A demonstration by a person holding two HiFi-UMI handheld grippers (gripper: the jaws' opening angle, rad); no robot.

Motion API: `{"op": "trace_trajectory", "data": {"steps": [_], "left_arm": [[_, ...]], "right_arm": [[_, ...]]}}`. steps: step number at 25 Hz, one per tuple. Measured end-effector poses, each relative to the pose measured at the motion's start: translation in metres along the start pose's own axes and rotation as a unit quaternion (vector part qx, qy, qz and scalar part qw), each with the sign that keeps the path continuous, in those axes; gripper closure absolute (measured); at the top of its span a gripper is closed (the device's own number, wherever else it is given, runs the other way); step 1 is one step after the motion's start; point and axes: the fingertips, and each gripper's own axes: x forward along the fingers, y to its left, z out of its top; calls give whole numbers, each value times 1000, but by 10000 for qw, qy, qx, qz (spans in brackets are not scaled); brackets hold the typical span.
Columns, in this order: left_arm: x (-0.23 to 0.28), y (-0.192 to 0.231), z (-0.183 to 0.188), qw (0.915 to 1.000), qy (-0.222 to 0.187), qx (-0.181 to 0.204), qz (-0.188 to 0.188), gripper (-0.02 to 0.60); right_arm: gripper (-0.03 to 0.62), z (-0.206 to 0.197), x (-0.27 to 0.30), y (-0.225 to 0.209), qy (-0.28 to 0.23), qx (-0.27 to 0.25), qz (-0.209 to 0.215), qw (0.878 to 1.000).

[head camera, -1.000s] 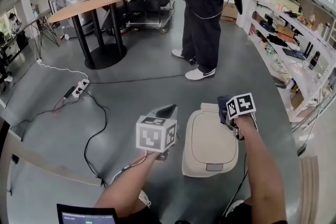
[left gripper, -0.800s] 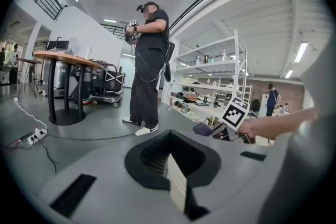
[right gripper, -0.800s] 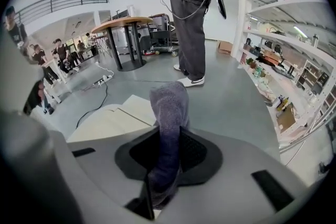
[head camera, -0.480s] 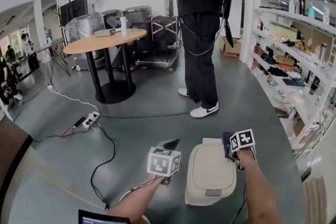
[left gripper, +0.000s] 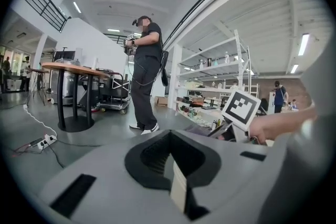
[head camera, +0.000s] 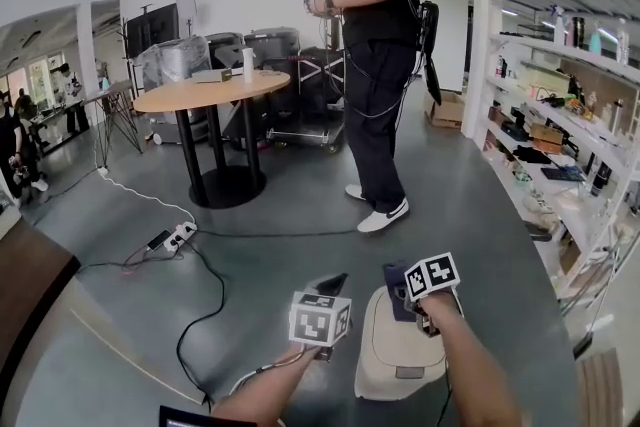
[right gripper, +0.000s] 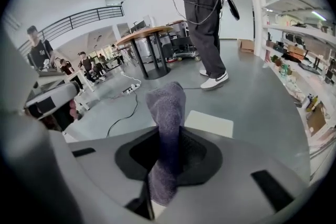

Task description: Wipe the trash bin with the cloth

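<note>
Shifted leftward since half a second earlier: right gripper, from the far right corner of the trash bin to about the middle of its far edge. Left gripper near its former place, just left of the bin and raised off the floor.

Right gripper: jaws closed tight on the cloth, a dark grey-violet terry fold pinched between the pads and standing out past the fingertips as a rounded tuft. Beyond and below that tuft, the pale lid of the bin; contact between cloth and lid not resolvable in any view. Near this gripper's left, the left gripper with its marker cube. Well ahead of it, a standing person in dark clothes and white shoes, holding a similar device at chest height.

Left gripper: jaws brought together, nothing held between them. Just beside it on the right, the bin, beige with a rounded rectangular lid, upright on the grey floor. Ahead and to its left, a white power strip lying on the floor. Farther ahead, a round wooden table on black legs.

Well off to the right gripper's right, white shelving loaded with small items.
</note>
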Motion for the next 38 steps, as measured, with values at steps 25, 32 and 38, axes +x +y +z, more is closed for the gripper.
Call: {"op": "trace_trajectory", "data": {"steps": [25,32,38], "left_arm": [[-13,3,6,9999,-129,21,-2,583],[-14,-4,2,9997,-122,216,60,583],[-11,-2,-8,9995,43,272,132,583]], "right_arm": [[519,-33,24,38,682,-659,-311,9950],[519,-39,14,23,470,-471,-333,9972],[519,-43,3,5,496,-908,-740,9919]]}}
